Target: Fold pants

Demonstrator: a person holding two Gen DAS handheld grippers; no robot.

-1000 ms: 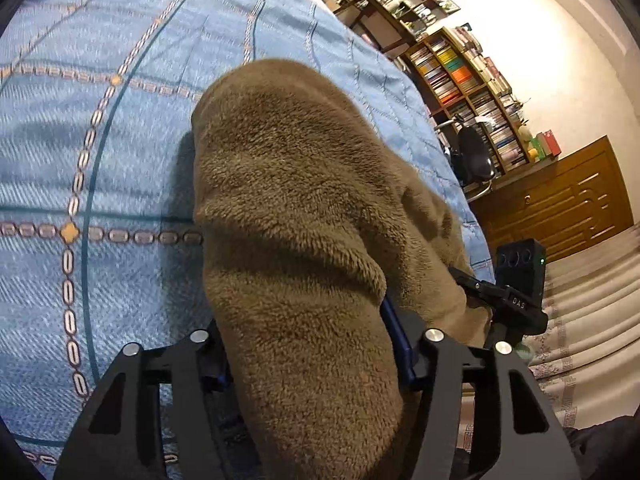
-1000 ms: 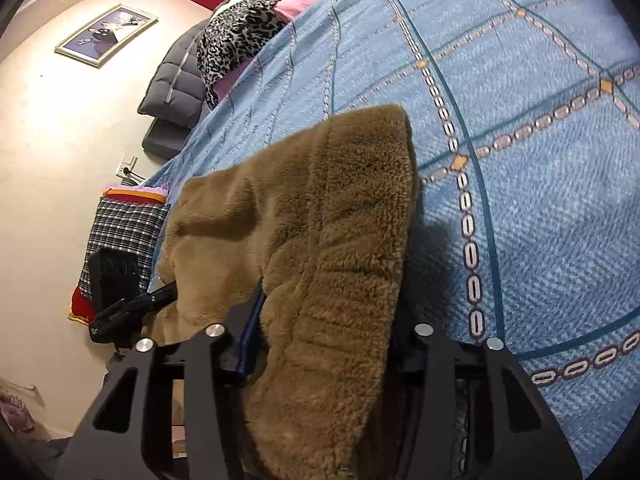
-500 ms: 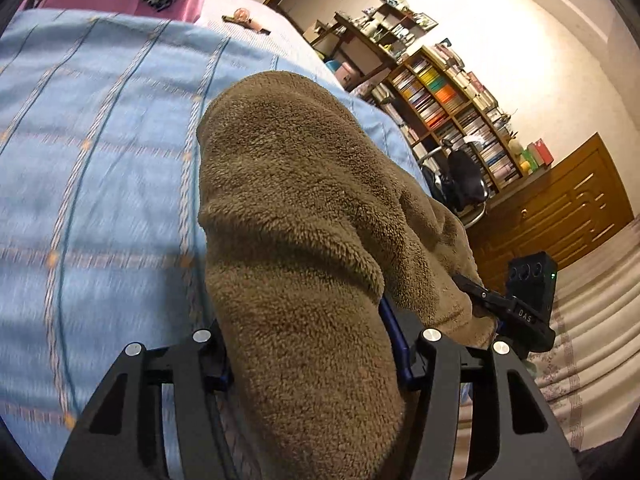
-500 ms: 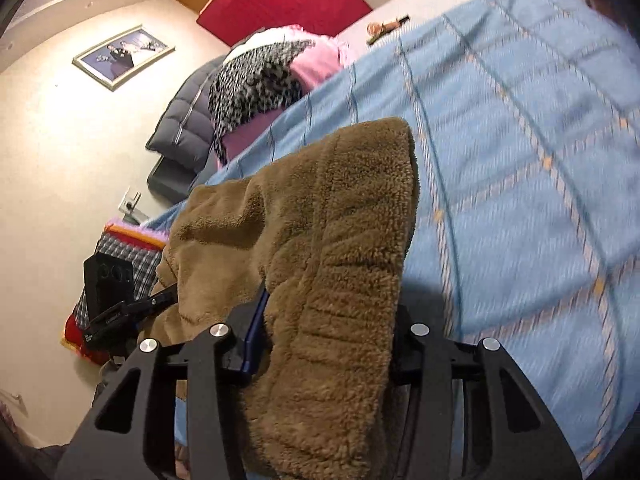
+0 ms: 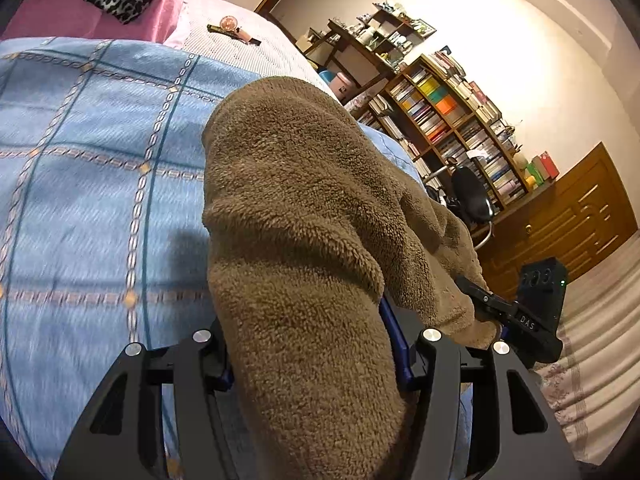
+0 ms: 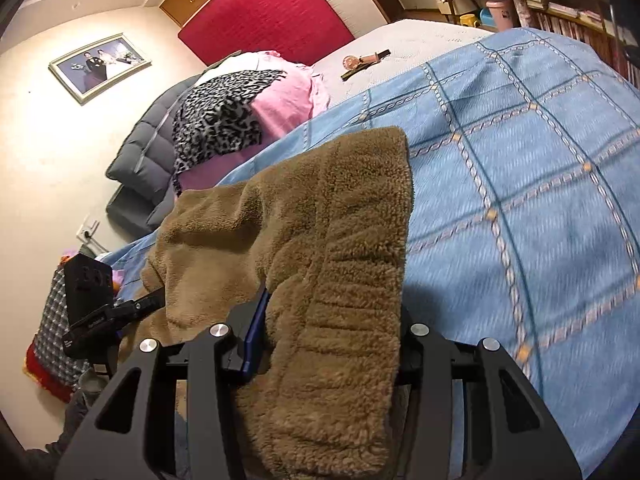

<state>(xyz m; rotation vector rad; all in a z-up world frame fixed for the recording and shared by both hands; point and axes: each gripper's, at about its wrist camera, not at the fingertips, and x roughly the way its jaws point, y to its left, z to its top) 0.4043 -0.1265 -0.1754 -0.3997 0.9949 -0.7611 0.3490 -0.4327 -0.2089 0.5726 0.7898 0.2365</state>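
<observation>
Left wrist: blue checked bedspread, bookshelves upper right. Left gripper clamps brown fleece pants, frame centre.

Right wrist: red headboard top. Right gripper clamps the pants' ribbed edge, lower centre.

Left hand-held gripper is clamping a thick bunch of brown fleece pants, which are draping forward over its fingers above the blue checked bedspread. To its right, the right hand-held gripper is gripping the same pants; a bookshelf is standing beyond.
</observation>
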